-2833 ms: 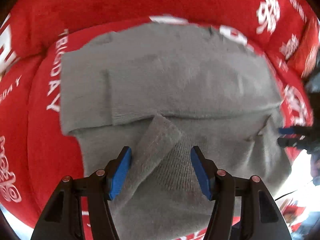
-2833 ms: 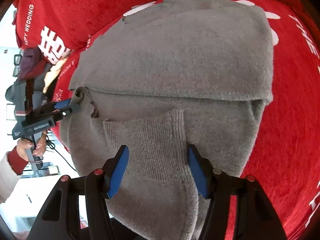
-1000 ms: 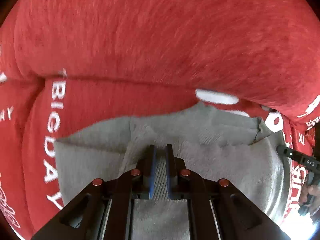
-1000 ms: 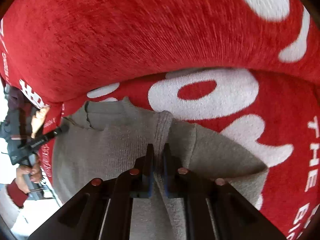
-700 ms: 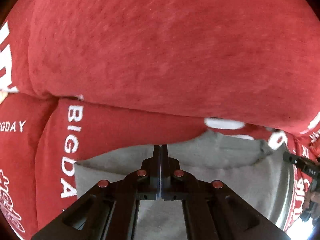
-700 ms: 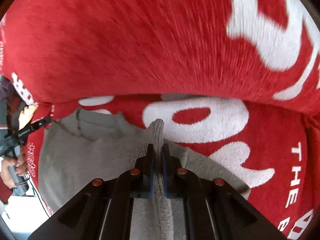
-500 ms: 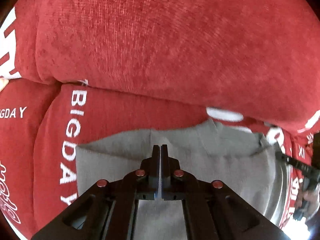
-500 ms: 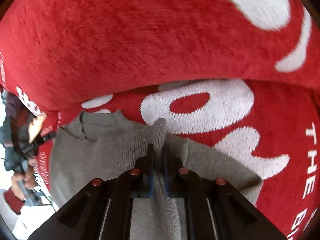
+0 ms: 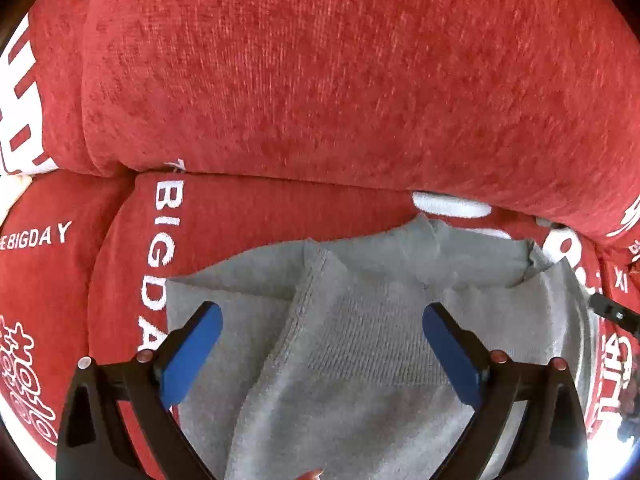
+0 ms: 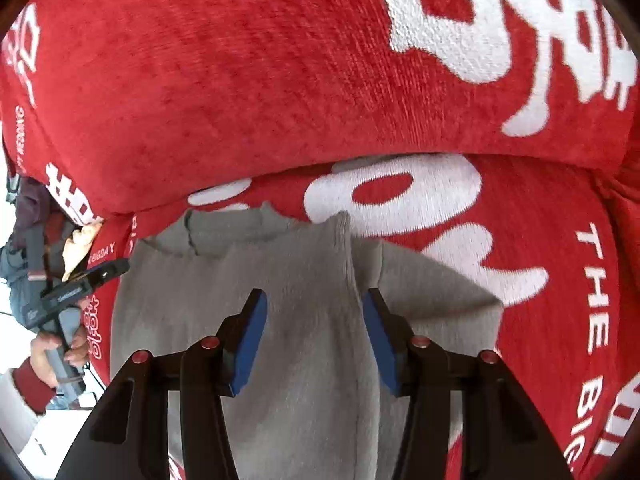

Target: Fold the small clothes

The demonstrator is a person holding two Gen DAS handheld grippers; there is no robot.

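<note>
From the left wrist camera, your left gripper [image 9: 320,344] hangs over a grey knitted garment [image 9: 360,360] with its blue-padded fingers [image 9: 192,352] spread wide and holding nothing. The garment lies folded on the seat of a red sofa [image 9: 320,80] printed with white lettering that includes "BIGDAY". A ribbed strip of the knit runs between your fingers and ends in a raised edge near the garment's far side. The garment's far edge lies just short of the crease where the seat meets the backrest. At the right edge of the view, the dark tip of your right gripper [image 9: 612,314] shows beside the garment.

From the right wrist camera, your right gripper [image 10: 314,340] also has its blue fingers [image 10: 250,340] parted, with nothing between them but the grey garment [image 10: 304,288] lying below. A raised ridge of knit runs forward between the fingers toward the backrest. Large white characters and the words "THE BIG" show on the red cushion to the right. At the left edge, your left hand [image 10: 52,354], in a dark red cuff, holds the handle of the left gripper [image 10: 104,274] beside the garment
</note>
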